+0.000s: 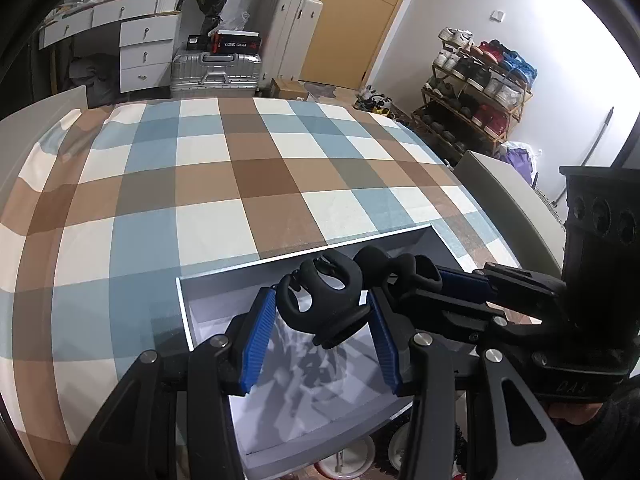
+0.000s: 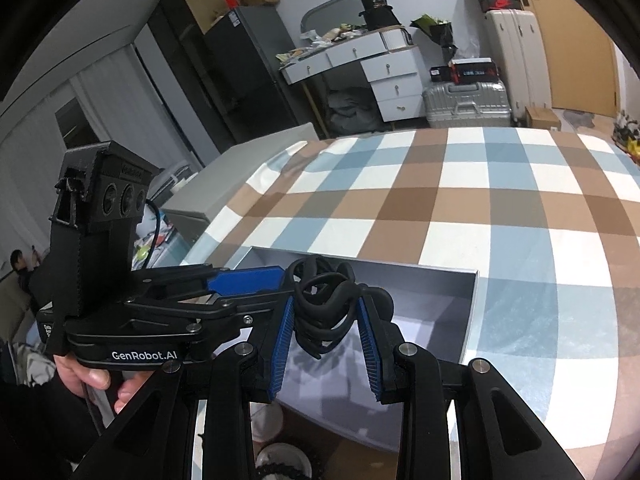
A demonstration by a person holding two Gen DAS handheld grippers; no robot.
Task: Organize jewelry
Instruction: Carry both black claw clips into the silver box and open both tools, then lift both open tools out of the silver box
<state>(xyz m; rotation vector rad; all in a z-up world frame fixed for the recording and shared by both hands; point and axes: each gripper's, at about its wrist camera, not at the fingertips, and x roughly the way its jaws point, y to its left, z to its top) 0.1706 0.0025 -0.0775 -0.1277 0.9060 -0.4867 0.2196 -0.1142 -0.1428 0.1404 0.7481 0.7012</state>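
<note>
A black claw hair clip (image 1: 324, 300) hangs over an open white box (image 1: 200, 312) at the near edge of the checked table. My left gripper (image 1: 322, 304) is shut on the clip, its blue pads on either side. My right gripper (image 1: 404, 276) comes in from the right and grips the same clip at its far end. In the right wrist view the clip (image 2: 324, 300) sits between my right gripper's (image 2: 324, 312) blue pads, with the left gripper (image 2: 248, 280) pressing in from the left over the box (image 2: 468, 320).
The checked blue, brown and white cloth (image 1: 260, 176) covers the table. Beyond it stand a white drawer desk (image 1: 136, 48), silver suitcases (image 1: 216, 72) and a shoe rack (image 1: 476, 88). A grey board (image 2: 240, 176) lies at the table's left side.
</note>
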